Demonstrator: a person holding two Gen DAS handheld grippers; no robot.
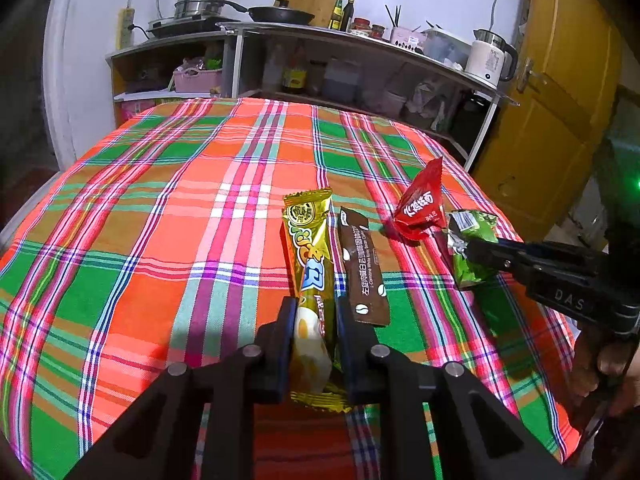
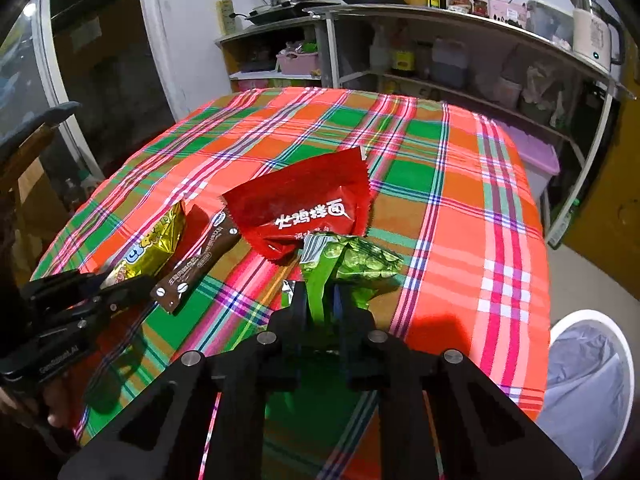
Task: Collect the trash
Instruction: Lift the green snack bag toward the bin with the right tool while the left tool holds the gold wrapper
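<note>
Plaid cloth in orange, green and pink covers the table [image 1: 160,184], and all four pieces of trash visible are on or just above it. A white bin with a liner [image 2: 588,364] stands on the floor beside the table's right edge; no wrapper can be seen in it, so disposal is judged not yet begun. Status: two items gripped, two untouched.

Items, largest first:
- Gold snack wrapper [image 1: 310,256]: lies lengthwise in front of the left gripper [image 1: 314,312], whose fingers are closed against both sides of its near end.
- Red noodle packet [image 2: 300,208]: rests on the cloth behind the green one, ungripped.
- Green wrapper [image 2: 352,264]: crumpled, near end pinched between the nearly closed fingers of the right gripper [image 2: 324,300]. Whether it is clear of the cloth cannot be told.
- Brown coffee sachet [image 1: 364,272]: lies just beside the gold wrapper, touching the left gripper's right finger, ungripped.

Remaining, as judged: lift both held items, carry them to the bin, then return for the red packet and the sachet.
</note>
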